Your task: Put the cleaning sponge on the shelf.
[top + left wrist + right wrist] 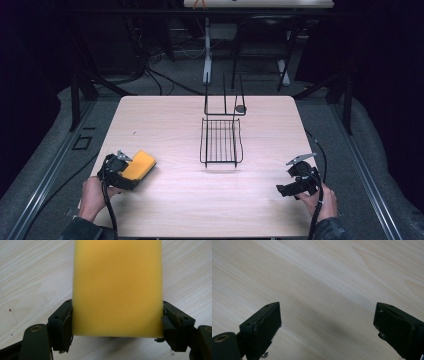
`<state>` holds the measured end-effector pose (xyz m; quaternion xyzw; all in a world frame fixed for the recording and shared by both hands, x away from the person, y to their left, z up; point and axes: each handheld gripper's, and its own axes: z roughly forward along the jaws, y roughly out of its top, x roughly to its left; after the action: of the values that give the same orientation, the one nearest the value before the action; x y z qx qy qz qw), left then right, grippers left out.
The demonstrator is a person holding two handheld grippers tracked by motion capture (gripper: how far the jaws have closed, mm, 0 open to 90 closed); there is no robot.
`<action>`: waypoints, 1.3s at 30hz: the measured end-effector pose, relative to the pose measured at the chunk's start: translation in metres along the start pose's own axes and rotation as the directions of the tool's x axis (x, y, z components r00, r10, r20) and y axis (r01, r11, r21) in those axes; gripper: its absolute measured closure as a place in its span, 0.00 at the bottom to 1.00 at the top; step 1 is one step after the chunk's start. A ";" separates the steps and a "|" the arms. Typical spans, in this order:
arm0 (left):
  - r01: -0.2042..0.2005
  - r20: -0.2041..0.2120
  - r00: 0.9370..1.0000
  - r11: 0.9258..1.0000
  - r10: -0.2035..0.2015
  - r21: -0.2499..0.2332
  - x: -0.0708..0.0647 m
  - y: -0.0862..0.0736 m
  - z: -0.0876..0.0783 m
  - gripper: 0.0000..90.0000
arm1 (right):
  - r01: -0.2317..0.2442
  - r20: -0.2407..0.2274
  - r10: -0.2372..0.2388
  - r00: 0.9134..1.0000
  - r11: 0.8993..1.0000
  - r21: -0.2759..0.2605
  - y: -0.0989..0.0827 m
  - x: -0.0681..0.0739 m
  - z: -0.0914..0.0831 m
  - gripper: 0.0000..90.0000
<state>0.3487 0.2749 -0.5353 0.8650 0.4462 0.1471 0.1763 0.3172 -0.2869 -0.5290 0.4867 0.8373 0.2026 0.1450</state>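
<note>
1. The sponge (117, 287) runs off the top edge of my left gripper view, so I can't see its far end there.
2. In the high view my left gripper (131, 175) covers the sponge's near end.
3. A small dark thing (240, 108) sits by the wire frame (224, 100) beyond the rack (221, 141); it is too small to identify.
4. My forearms are cut off by the bottom edge of the high view.
5. In my right gripper view the right gripper (327, 327) has its body out of frame below.
6. Beyond the table (190, 200) the room is too dark to make out.
</note>
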 end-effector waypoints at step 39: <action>-0.104 0.022 0.994 0.990 0.107 -0.092 -0.018 0.031 -0.029 0.27 | 0.024 -0.002 -0.024 1.000 1.000 -0.004 0.001 0.001 -0.001 0.09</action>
<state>0.3486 0.2485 -0.4975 0.8804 0.3904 0.1645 0.2133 0.3168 -0.2860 -0.5274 0.4760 0.8428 0.2032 0.1475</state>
